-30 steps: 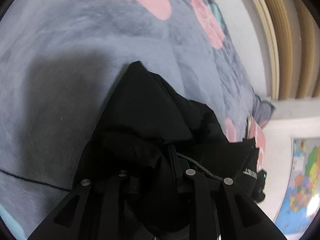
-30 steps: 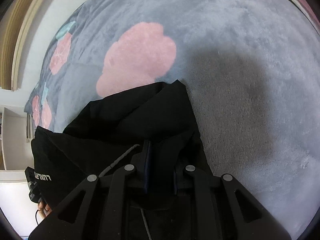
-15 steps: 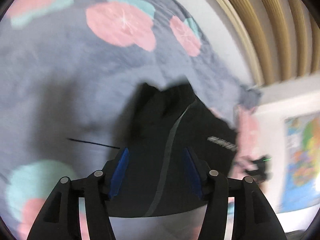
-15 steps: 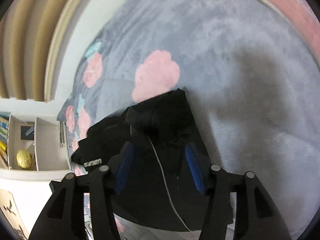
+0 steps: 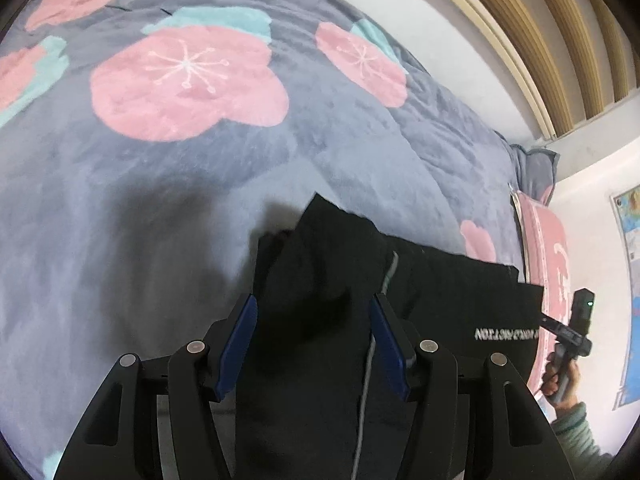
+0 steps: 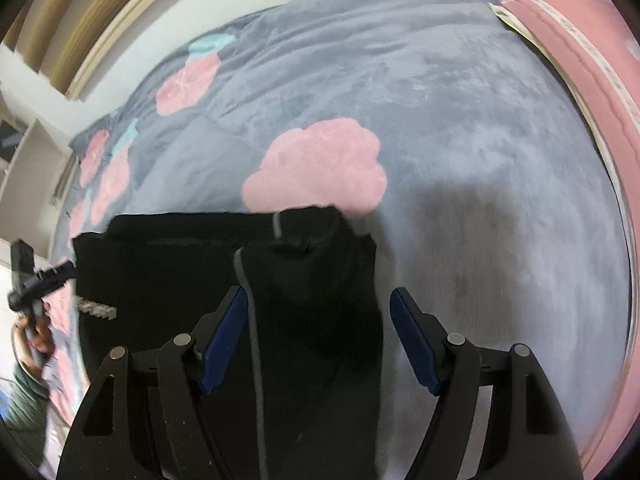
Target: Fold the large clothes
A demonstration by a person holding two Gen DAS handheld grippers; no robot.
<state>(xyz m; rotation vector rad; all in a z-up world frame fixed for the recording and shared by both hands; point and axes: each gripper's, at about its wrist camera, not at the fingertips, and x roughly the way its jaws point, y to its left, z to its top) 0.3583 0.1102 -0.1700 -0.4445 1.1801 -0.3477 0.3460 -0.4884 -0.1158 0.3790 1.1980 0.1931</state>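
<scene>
Both grippers have released the black garment (image 5: 440, 300), now lying folded.

A bed covered by a plush grey-blue blanket (image 5: 360, 152) printed with large pink blossoms and teal leaves fills most of both views. Behind it runs a plain white wall (image 5: 452, 20), topped by tan vertical folds (image 5: 560, 40) that are probably curtains, though the lens warps them. A pink pillow or cushion (image 5: 548, 248) lies at the bed's edge. A colourful wall map (image 5: 632, 264) hangs nearby, and white open shelving (image 6: 20, 152) stands beside the bed.
</scene>
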